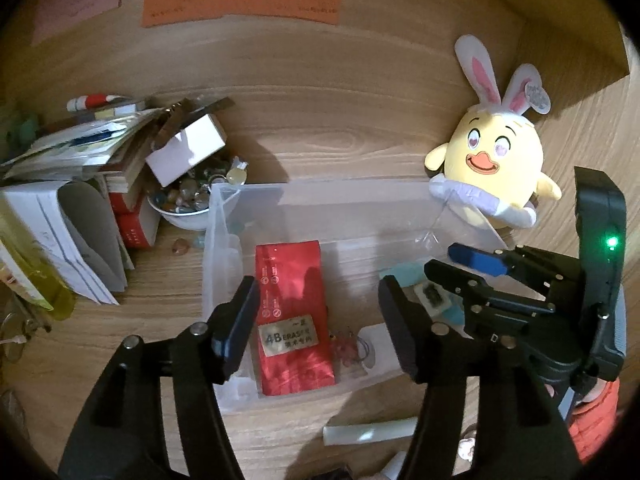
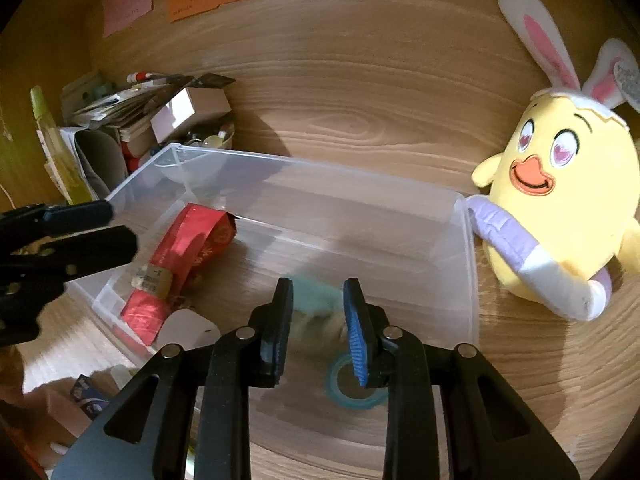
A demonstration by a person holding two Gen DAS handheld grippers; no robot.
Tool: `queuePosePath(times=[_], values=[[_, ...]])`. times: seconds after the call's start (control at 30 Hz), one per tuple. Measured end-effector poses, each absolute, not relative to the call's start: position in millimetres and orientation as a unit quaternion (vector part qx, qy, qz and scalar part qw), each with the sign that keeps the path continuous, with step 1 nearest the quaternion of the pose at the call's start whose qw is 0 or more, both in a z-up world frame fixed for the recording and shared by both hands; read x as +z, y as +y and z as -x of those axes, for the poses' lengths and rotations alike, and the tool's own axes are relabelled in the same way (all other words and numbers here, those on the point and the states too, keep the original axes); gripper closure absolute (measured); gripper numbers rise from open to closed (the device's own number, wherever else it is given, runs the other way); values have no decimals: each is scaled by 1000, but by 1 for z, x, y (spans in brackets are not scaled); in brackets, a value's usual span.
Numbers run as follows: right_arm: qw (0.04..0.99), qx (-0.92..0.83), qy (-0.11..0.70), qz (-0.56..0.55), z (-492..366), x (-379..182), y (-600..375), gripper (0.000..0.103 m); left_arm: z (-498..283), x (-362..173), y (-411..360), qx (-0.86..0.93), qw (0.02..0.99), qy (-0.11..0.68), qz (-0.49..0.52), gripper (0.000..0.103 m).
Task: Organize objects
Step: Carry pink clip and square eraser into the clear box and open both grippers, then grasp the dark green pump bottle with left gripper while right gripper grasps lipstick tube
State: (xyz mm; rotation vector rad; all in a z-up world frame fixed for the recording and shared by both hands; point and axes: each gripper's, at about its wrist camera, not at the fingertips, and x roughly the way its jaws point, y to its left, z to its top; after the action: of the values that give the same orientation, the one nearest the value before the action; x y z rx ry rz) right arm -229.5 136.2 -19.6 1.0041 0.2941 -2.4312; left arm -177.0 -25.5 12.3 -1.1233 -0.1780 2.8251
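A clear plastic bin (image 1: 304, 200) (image 2: 468, 264) stands on the wooden desk. A red foil pouch (image 1: 292, 312) (image 2: 180, 256) lies in its left part, beside a small red trinket (image 1: 348, 350). A blurred teal and tan object (image 2: 316, 308) lies in the bin below my right gripper, with a teal tape ring (image 2: 352, 388) near it. My left gripper (image 1: 320, 320) is open and empty above the pouch. My right gripper (image 2: 318, 324) is open over the bin; it shows at the right of the left wrist view (image 1: 472, 264).
A yellow chick plush with rabbit ears (image 1: 492, 160) (image 2: 560, 208) leans at the bin's right end. Stacked books, papers and a white box (image 1: 186, 148) sit at left with a bowl of stones (image 1: 184, 200). A pale tube (image 1: 368, 428) lies near the front.
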Motion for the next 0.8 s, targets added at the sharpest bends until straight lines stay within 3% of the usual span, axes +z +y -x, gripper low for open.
queuePosePath(times=[0.07, 0.43, 0.8], values=[[237, -895, 112, -362, 228, -17, 137, 62, 173, 14, -28, 927, 48, -59, 367, 39], [215, -911, 129, -327, 206, 5, 144, 38, 136, 22, -29, 930, 38, -52, 362, 26], [215, -917, 113, -316, 152, 18, 172, 37, 88, 21, -27, 931, 38, -49, 358, 16]])
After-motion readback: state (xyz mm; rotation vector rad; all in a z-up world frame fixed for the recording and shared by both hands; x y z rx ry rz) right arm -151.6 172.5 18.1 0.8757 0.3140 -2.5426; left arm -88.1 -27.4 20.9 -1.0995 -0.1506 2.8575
